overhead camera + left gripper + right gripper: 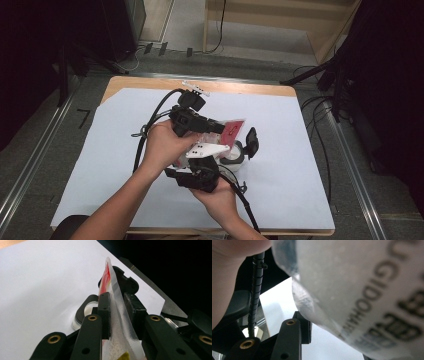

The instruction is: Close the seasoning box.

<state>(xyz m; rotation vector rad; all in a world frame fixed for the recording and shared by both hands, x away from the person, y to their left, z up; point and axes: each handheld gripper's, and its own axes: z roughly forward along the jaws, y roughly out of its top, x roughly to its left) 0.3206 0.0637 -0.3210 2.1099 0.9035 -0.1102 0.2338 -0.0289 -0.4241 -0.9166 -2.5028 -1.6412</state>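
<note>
A clear pouch with a red print hangs over the middle of the table, held between both grippers. My left gripper comes in from the left, shut on the pouch; its pads pinch the sealed edge, seen end-on. My right gripper reaches up from below, under its white plate. In the right gripper view the pouch with dark lettering lies close across the jaws, one pad against it and the other hidden. A small round jar with its black flip lid raised stands just right of the grippers.
A white sheet covers the wooden table. A small white part lies at the far edge. Black cables trail from both grippers. The jar sits on the sheet below the pouch.
</note>
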